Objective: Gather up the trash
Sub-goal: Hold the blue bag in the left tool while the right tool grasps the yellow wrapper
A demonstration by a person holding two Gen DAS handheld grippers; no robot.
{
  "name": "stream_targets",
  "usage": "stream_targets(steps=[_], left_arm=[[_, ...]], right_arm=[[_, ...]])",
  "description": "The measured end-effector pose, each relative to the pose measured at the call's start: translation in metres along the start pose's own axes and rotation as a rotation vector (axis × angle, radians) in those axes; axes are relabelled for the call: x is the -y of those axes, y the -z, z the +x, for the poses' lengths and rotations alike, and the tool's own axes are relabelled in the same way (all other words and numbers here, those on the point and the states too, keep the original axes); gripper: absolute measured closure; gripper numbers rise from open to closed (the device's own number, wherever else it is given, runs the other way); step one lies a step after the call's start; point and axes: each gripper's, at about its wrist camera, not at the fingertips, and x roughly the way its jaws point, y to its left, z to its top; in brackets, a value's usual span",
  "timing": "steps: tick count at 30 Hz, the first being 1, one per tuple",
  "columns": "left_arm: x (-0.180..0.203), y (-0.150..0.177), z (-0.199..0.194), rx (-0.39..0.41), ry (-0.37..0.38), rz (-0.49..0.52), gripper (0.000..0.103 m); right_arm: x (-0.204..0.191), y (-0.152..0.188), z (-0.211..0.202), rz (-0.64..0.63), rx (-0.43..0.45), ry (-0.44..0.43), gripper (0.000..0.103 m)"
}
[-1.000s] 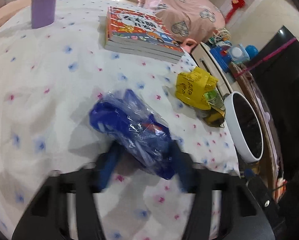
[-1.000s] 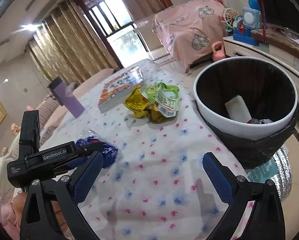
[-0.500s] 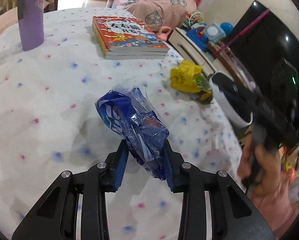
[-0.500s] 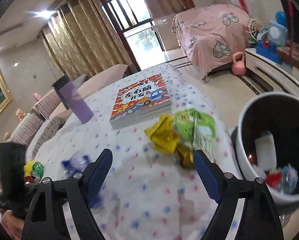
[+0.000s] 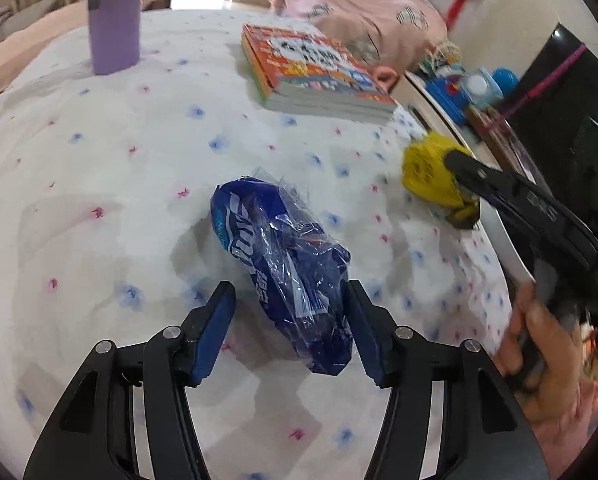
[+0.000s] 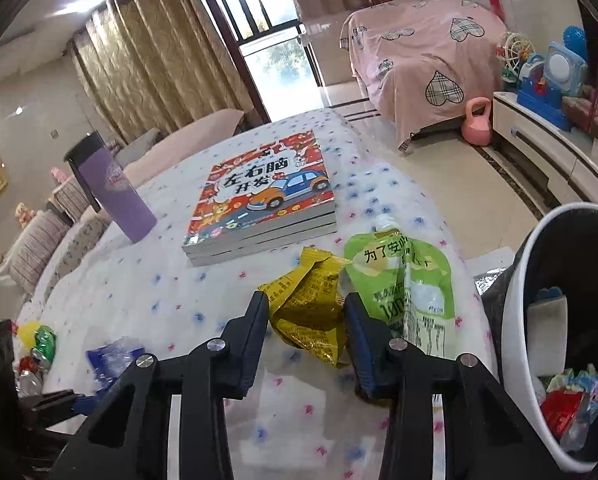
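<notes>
right gripper (image 6: 305, 322): jaws just closing round yellow wrapper (image 6: 307, 312), pads not yet pressing | left gripper (image 5: 289, 330): just opened, blue bag (image 5: 283, 268) loose between | risk: green pouch (image 6: 411, 288) snagging; bin (image 6: 515, 320) far right

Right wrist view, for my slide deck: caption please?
Right gripper jaws closing around a crumpled yellow wrapper beside a green pouch, near the bin.
</notes>
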Motion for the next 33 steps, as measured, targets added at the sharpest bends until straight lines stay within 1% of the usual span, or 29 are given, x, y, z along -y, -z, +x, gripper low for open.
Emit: stream_targets(steps=[1,4,7,12,16,23,30,32,33], left_arm=[[0.003,0.003,-0.001,0.008,0.010,-0.002,0.068],[0.009,0.005,-0.001,0.026,0.013,0.007,0.070],[0.019,0.008,-0.003,0.032,0.028,0.032,0.071],[0.044,0.018,-0.010,0.031,0.054,0.109,0.071],[0.064,0.028,-0.013,0.029,0.062,0.168,0.071],[0.092,0.041,-0.021,0.030,0.081,0.233,0.071],[0.111,0.050,-0.025,0.025,0.093,0.269,0.071],[0.116,0.051,-0.025,0.026,0.096,0.279,0.071],[0.118,0.051,-0.025,0.026,0.097,0.282,0.071]], right_arm=[[0.000,0.002,-0.005,0.006,0.008,-0.009,0.064],[-0.001,0.011,-0.023,0.026,0.029,-0.041,0.064],[-0.003,0.025,-0.046,0.037,0.037,-0.077,0.064],[0.001,0.053,-0.077,0.067,0.045,-0.108,0.064],[0.008,0.071,-0.097,0.100,0.054,-0.115,0.065],[0.025,0.094,-0.124,0.162,0.069,-0.101,0.065],[0.037,0.105,-0.143,0.196,0.092,-0.091,0.065],[0.039,0.106,-0.146,0.203,0.098,-0.094,0.080],[0.040,0.106,-0.147,0.206,0.098,-0.093,0.083]])
